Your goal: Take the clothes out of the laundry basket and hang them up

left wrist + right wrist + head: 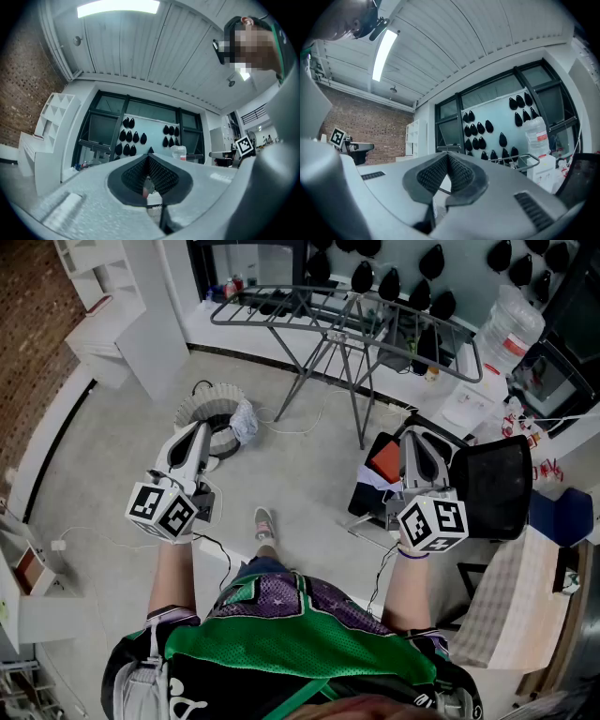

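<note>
While held out level, left gripper [200,430] and right gripper [413,435] pinched closed, nothing between. Basket [189,408] on floor just past left tip, cloth [244,421] at its right rim. Rack [347,322] beyond, open floor [281,474] between; chair [492,486] hard by right.

Colours in frame
Drying rack [347,320] dark grey; laundry basket [192,409] white, ribbed; floor [122,456] pale grey; brick wall [33,306] red-brown; shelf unit [122,320] white; jersey [281,634] green, purple, black; chair [492,486] black.
</note>
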A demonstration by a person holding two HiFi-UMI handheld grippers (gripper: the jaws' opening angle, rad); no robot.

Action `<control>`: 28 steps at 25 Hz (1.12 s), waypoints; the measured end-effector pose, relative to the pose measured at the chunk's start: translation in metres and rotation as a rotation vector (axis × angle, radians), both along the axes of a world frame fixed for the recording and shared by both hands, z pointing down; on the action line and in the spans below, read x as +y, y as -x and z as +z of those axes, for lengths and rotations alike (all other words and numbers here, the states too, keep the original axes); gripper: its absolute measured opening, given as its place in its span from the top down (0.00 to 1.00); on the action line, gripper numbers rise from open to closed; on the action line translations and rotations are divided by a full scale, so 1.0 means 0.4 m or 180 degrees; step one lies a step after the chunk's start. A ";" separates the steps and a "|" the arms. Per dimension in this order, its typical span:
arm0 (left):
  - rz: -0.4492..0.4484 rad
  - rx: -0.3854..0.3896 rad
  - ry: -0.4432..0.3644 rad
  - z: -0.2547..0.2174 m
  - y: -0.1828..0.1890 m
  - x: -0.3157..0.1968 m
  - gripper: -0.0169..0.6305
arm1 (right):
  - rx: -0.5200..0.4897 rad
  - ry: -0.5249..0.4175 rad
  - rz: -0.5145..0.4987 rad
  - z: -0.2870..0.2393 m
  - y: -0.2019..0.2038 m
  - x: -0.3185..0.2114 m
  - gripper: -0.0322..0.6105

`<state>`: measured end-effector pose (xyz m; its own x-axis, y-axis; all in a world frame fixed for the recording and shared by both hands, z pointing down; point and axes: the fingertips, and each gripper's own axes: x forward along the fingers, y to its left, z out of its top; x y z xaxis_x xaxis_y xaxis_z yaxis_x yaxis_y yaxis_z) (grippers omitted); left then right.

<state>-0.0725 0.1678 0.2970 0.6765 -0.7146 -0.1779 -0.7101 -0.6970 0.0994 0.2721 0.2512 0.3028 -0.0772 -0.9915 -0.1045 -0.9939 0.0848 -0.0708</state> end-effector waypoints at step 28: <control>-0.0365 -0.0169 0.0101 0.005 0.180 -0.031 0.95 | -0.0057 0.0001 -0.0487 -0.020 0.205 -0.142 0.95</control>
<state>-0.1444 0.1554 0.2990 0.5979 -0.7926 -0.1200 -0.7899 -0.6080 0.0801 0.1900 0.1944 0.2949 -0.2254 -0.9684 -0.1070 -0.9679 0.2351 -0.0886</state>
